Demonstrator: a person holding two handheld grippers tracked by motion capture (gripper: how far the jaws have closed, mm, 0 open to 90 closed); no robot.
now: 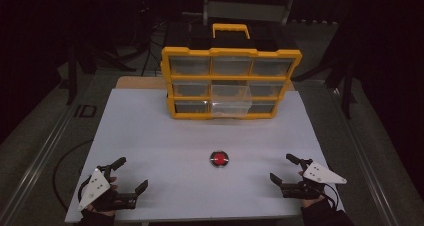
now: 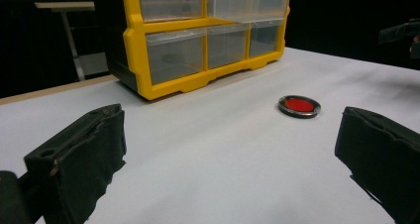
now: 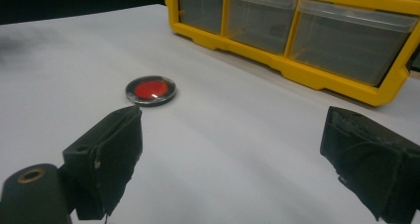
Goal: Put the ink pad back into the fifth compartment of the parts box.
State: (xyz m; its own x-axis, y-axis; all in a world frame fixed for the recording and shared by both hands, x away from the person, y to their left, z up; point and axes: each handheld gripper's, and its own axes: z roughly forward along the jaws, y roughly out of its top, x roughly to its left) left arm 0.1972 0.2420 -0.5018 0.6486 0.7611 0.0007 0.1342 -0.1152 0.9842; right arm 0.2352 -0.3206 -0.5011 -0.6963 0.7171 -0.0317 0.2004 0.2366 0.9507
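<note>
White table holds red disc; high view reveals cabinet handle.

Black two-jaw grippers (grey three-cornered plates on top), dark sleeves.

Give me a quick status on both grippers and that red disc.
Left gripper open, empty, near table edge. Right gripper open, empty. Red disc flat on the table between them, untouched. Yellow drawer organizer behind it, one drawer pulled out; path clear.

disc – red, dark rim | organizer – yellow, clear drawers | table – white
</note>
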